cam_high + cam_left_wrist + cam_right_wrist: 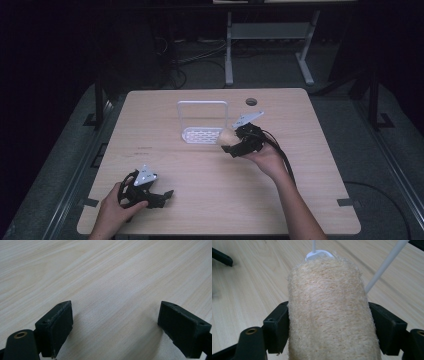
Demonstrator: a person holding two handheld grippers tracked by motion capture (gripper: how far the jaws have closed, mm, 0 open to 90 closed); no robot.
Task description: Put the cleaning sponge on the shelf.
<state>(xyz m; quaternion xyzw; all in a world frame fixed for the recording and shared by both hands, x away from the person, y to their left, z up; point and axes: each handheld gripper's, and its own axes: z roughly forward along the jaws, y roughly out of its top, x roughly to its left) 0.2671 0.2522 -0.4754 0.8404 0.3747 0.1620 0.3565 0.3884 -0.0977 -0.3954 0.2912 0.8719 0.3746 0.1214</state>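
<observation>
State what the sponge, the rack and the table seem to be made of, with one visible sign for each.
Sponge: probably loofah or a similar plant fibre; tan, coarse, fuzzy weave, matt.
Rack: white, smooth; likely plastic or coated metal, with a thin frame and a slotted base.
Table: pale wood grain, flat and matt; possibly laminate rather than solid wood.

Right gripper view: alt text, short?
A tan loofah sponge is clamped between the right gripper's two black fingers, above a light wooden table. Past it stands a white wire rack.
</observation>
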